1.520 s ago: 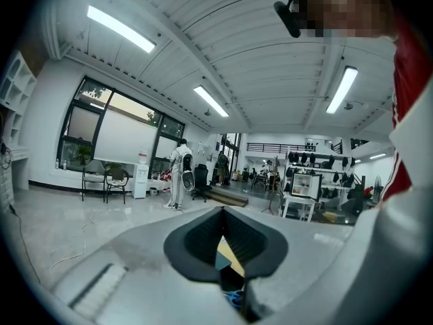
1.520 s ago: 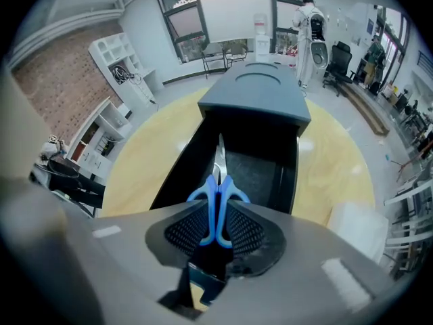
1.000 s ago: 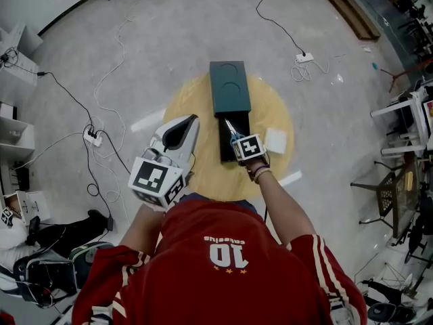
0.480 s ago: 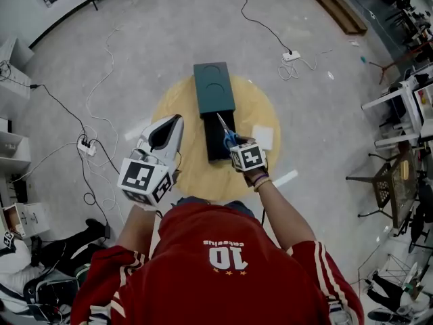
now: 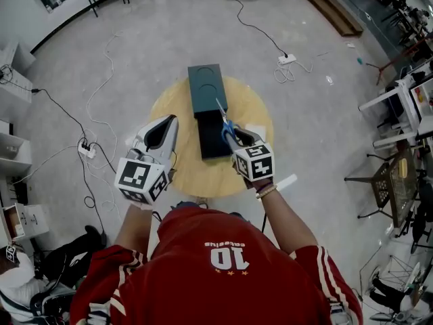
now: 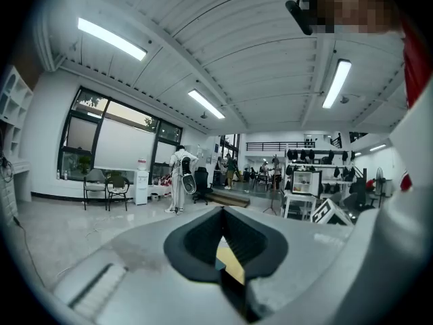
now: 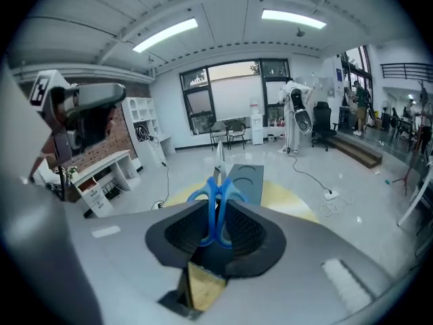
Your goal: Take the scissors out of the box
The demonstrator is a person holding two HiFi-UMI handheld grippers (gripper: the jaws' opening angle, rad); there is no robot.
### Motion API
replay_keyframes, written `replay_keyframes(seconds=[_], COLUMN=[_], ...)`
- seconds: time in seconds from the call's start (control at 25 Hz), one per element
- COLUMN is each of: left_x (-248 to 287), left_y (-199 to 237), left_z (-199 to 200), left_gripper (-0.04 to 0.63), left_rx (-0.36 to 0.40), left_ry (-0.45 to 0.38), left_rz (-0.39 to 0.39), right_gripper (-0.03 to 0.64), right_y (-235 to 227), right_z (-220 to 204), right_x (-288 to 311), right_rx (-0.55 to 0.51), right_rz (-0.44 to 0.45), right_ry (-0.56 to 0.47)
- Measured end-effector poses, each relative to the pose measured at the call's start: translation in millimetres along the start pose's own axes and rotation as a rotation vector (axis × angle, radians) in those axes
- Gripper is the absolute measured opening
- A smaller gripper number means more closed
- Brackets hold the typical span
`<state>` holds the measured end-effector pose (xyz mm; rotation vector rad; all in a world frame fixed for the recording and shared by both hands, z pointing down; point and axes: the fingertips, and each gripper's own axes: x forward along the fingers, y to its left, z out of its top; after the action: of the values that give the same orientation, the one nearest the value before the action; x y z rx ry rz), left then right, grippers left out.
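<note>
right tongs [image 7: 218, 215] | clamped on scissors [image 7: 217, 189] (blue-handled) | over box [image 5: 206, 90]

Blue-handled scissors [image 7: 218, 188] with silvery blades stand between the black-padded jaws of the grey right gripper [image 7: 218, 212], beyond them a dark green box [image 7: 244, 177] on a pale yellow table [image 7: 277, 196].

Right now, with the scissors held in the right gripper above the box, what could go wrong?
The fingers of the right gripper pinch the scissors only at the blue handles, so they may pivot or slip and fall onto the box or round table. The bare blades stick out ahead; a swing could hit the left gripper.
</note>
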<state>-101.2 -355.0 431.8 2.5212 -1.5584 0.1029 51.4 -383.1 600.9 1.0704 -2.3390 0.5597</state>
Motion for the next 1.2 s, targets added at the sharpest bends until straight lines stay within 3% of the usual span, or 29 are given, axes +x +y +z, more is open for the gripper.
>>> replay_keyframes(seconds=[0.48, 0.88, 1.2], left_x=[-32, -91, -126], left_y=[-54, -102, -116], left_z=[20, 43, 45], left_gripper=[0.003, 0.003, 0.003], left_rx=[0.056, 0.081, 0.092], left_ry=[-0.040, -0.105, -0.133], left_rz=[0.017, 0.067, 0.102], right_gripper=[0.084, 0.084, 0.084], right_y=[22, 58, 73], right_z=[89, 103, 96], right_x=[-126, -235, -282], right_rx=[-0.053, -0.096, -0.116], right_rz=[0.003, 0.021, -0.009], right_ry=[-0.366, -0.580, -0.640])
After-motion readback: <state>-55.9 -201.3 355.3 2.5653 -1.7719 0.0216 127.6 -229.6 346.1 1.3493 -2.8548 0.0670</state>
